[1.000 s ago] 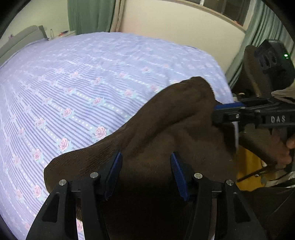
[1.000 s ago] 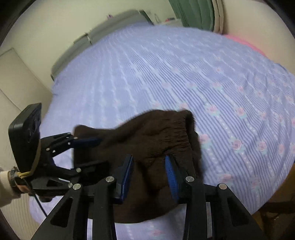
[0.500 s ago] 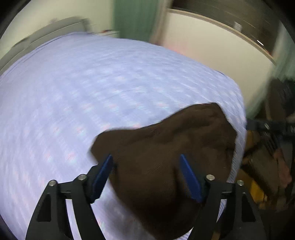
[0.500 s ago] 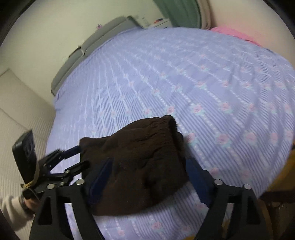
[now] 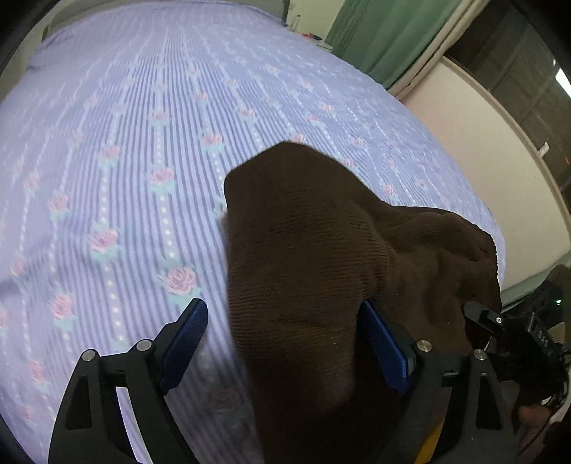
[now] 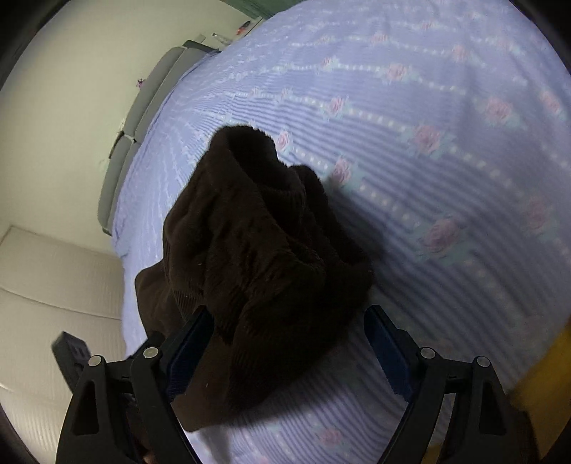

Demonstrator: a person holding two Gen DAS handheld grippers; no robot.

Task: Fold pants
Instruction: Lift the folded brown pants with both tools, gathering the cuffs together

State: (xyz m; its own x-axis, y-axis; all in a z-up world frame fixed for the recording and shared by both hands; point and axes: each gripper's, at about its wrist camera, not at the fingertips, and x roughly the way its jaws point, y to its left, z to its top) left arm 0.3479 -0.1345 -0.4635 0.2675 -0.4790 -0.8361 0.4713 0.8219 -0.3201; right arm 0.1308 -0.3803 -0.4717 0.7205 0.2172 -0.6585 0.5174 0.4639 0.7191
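The dark brown pants point(image 5: 321, 257) lie bunched in a folded heap on the lilac flowered bedspread point(image 5: 142, 125), near the bed's edge. My left gripper point(image 5: 289, 342) is open, its blue pads on either side of the near end of the heap, gripping nothing. My right gripper point(image 6: 285, 346) is also open and empty, over the pants point(image 6: 260, 250) from the other side. The right gripper's black body point(image 5: 514, 332) shows at the right edge of the left wrist view, behind the heap.
The bedspread point(image 6: 428, 142) stretches far beyond the pants. A grey headboard point(image 6: 142, 107) and pale wall lie at the far end. Green curtains point(image 5: 389, 32) and a cream wall panel point(image 5: 481, 150) border the bed. A yellow object point(image 6: 542, 385) sits by the bed's edge.
Both grippers have opened and let go of the pants, which now rest on the bed. Both have drawn back and swung, so the heap sits lower between the pads.
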